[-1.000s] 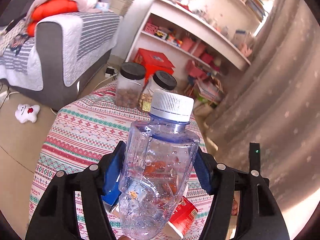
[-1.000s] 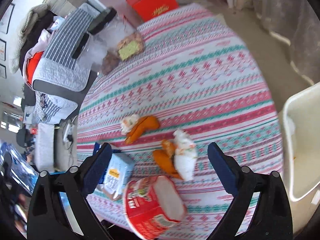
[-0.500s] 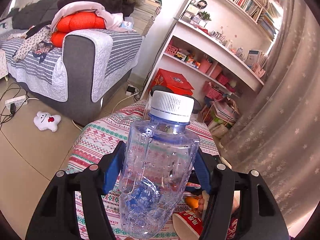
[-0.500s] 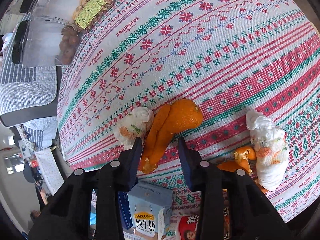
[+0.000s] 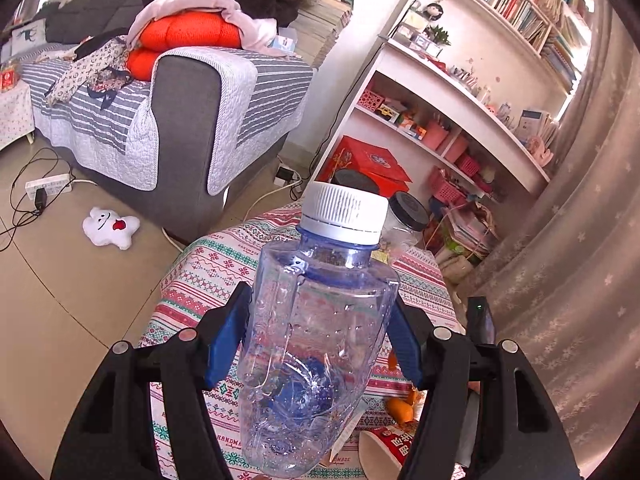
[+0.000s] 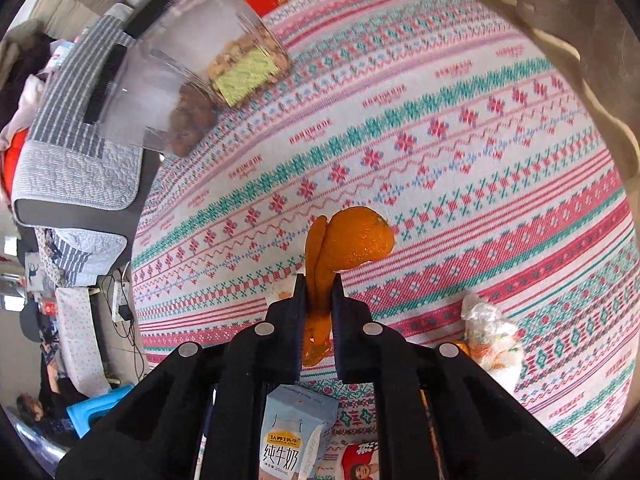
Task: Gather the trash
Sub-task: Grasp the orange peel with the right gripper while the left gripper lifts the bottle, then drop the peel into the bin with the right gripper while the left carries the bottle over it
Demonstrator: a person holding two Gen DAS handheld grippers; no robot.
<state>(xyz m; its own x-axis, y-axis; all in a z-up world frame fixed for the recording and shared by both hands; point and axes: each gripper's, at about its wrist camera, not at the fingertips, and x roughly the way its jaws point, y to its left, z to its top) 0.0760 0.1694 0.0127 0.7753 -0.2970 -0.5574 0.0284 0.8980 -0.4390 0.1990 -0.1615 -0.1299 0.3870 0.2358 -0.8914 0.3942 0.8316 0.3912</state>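
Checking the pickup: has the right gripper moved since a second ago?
Yes. The right gripper came toward the jars, its jaws just closing on the orange peel.

A grey sofa (image 5: 188, 120) draped in a striped quilt carries orange cushions (image 5: 188, 34). A white plush toy (image 5: 110, 227) lies on the floor near a power strip (image 5: 48, 186). White bookshelves (image 5: 460, 96) line the wall beside a curtain (image 5: 568, 280). Two black-lidded jars (image 6: 192, 80) stand on the counter's patterned cloth (image 6: 440, 140).

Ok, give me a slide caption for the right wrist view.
Right gripper jaws just closed on a strip of orange peel above the patterned tablecloth.
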